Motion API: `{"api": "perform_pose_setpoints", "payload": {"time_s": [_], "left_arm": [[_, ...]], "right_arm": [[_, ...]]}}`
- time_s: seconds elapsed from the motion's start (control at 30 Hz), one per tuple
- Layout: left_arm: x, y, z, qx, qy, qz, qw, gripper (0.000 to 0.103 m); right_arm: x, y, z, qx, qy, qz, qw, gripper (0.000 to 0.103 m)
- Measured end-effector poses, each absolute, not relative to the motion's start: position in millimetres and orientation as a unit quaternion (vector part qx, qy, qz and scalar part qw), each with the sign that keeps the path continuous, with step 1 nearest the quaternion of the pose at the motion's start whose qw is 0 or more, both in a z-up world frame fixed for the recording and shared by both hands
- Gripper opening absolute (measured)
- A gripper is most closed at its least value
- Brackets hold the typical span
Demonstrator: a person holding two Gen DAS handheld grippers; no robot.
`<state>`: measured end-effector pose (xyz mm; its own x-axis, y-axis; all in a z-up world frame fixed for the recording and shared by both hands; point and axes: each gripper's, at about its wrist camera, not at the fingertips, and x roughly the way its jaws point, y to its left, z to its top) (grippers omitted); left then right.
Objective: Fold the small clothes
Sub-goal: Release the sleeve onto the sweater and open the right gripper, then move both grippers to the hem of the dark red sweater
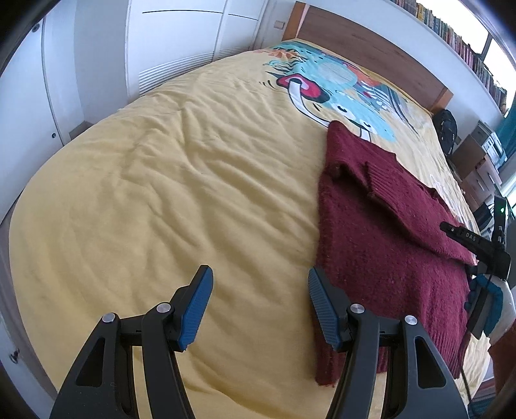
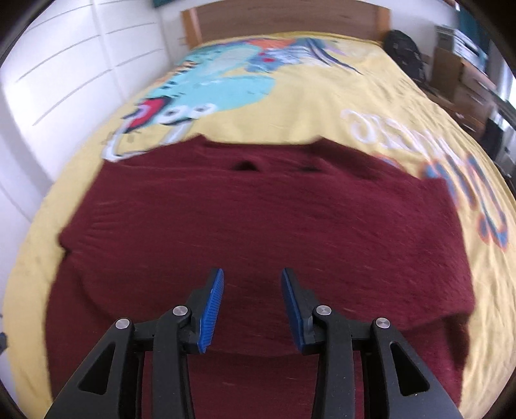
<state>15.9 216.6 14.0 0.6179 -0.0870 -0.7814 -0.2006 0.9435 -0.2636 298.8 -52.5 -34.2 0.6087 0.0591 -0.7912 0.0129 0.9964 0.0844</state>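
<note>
Sweater (image 2: 258,219), one maroon piece, lies on bedspread (image 1: 161,193); both grippers' fingers (image 1: 196,306) parted, holding nothing

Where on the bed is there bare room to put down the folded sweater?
The widest free patch is the plain yellow bedspread, between the maroon sweater and the white wardrobe doors. Another strip lies between the sweater's top edge and the wooden headboard. The side by the boxes and black backpack is crowded.

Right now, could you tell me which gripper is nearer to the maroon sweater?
Right. The right gripper hovers directly above the maroon sweater, while the left gripper sits beside its edge, mostly over the yellow bedspread.
</note>
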Motion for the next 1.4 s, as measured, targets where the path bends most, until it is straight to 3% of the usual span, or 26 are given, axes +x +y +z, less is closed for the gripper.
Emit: {"api": "perform_pose_setpoints", "payload": {"time_s": [0.2, 0.5, 0.6, 1.13, 1.4], "left_arm": [[22, 202, 21, -0.154, 0.428, 0.025, 0.89, 0.056], [17, 180, 42, -0.144, 0.413, 0.0, 0.899, 0.056], [14, 172, 49, -0.137, 0.415, -0.009, 0.899, 0.056], [-36, 155, 74, -0.11, 0.407, -0.036, 0.906, 0.056], [-37, 160, 62, -0.116, 0.428, -0.045, 0.895, 0.056]], "right_arm": [[287, -65, -51, 0.045, 0.455, 0.018, 0.889, 0.039], [222, -85, -8, 0.048, 0.422, 0.018, 0.905, 0.039], [190, -100, 5, 0.05, 0.412, 0.006, 0.91, 0.053], [25, -173, 24, 0.12, 0.385, -0.039, 0.914, 0.054], [-1, -176, -3, 0.158, 0.405, -0.036, 0.9, 0.055]]}}
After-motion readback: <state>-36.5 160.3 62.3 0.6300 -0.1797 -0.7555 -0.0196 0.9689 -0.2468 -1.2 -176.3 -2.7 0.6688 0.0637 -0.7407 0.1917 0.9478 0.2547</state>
